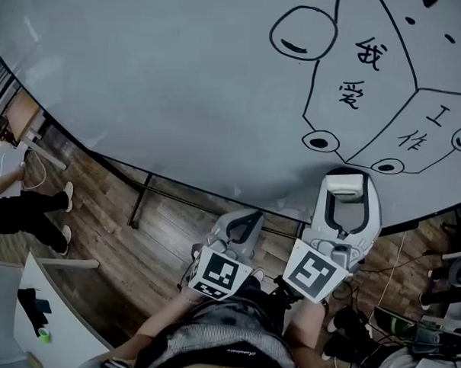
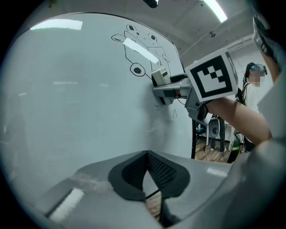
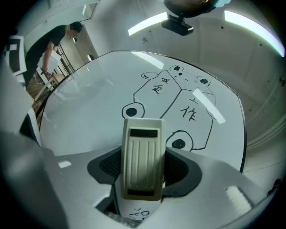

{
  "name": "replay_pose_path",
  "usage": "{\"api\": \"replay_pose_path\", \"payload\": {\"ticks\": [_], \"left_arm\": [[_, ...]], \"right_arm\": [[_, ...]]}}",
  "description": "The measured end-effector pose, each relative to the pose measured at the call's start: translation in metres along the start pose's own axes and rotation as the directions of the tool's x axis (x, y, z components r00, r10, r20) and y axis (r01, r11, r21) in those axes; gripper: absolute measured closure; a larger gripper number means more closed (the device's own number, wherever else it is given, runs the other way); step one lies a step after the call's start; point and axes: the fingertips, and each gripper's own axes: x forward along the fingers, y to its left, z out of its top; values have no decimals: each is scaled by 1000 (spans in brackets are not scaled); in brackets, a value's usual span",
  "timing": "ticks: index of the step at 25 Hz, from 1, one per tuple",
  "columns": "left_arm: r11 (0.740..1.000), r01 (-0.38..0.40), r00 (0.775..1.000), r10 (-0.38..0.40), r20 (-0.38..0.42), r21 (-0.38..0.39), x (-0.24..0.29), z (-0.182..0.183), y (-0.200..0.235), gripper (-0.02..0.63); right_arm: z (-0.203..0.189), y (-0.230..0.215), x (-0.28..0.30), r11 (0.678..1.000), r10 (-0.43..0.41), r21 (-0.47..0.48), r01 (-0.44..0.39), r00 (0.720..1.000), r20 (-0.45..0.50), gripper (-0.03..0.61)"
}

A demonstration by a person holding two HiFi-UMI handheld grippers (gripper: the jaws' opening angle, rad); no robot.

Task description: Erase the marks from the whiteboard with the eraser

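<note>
- At lower right of the head view, the right gripper (image 1: 345, 193) has its jaws clamped on the cream eraser (image 3: 142, 156), at the whiteboard's (image 1: 159, 77) lower edge.
- Left gripper (image 1: 241, 227), lower centre: jaws together, nothing between.
- Black marker drawing (image 1: 356, 93) fills the board's upper right.

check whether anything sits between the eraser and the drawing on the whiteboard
Nothing visible does. The eraser, shut in the right gripper, faces the drawing with only bare whiteboard between them. The left gripper is shut, empty and off to the side.
</note>
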Motion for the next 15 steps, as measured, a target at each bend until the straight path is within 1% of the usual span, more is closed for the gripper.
{"api": "replay_pose_path", "payload": {"ticks": [5,7,10,15], "left_arm": [[1000,-13,1000,13,8,7,10,11,-21,609],[1000,-15,1000,15,10,23,14,18,-30,609],[999,-26,1000,26,7,28,19,21,-44,609],[997,-76,997,76,-7,-3,15,15,-53,609]], "right_arm": [[-20,-33,-6,1000,-15,13,15,1000,-5,319],[-29,-42,-8,1000,-8,12,8,1000,-6,319],[-35,-45,-9,1000,10,-21,-11,1000,-8,319],[-32,-40,-8,998,18,-58,-17,1000,13,321]]}}
